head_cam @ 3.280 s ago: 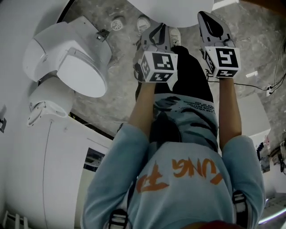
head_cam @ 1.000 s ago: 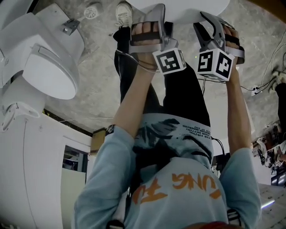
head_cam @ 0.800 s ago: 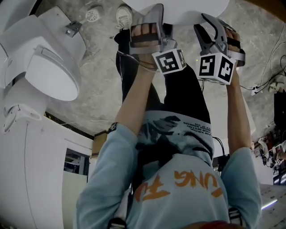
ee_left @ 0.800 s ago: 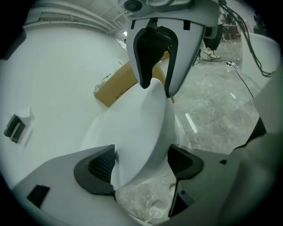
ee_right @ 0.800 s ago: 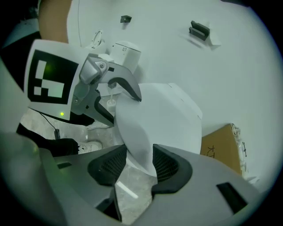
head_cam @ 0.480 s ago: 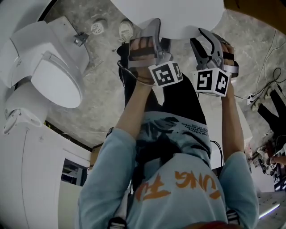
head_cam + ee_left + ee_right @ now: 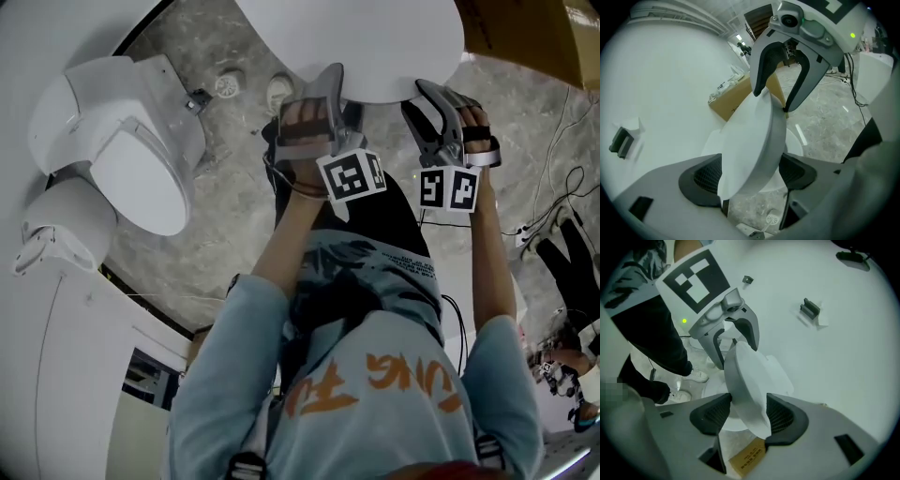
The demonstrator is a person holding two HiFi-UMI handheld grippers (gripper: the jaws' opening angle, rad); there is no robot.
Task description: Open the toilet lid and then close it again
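Left tool [image 7: 750, 174] grips the toilet lid [image 7: 752, 131] at its rim, pads pressed on both faces. Right tool [image 7: 746, 414] has just been opening its jaws; the rim sits between them, pads apparently touching. Lid stands part-raised, tilted over the bowl [image 7: 794, 143]. We judge it best to lift both hands evenly, following the hinge arc without extra squeeze. Lid is a smooth, glossy white oval shell, slippery-looking. Floor [image 7: 234, 225] is grey marbled stone.

Both arms are stretched forward, side by side. The left hand-held gripper [image 7: 330, 82] is clamped on the rim of the toilet lid [image 7: 375, 37]. The right hand-held gripper [image 7: 429, 94] is set on the same rim close by. Its jaws have just been opening, yet both pads are seen against the lid.
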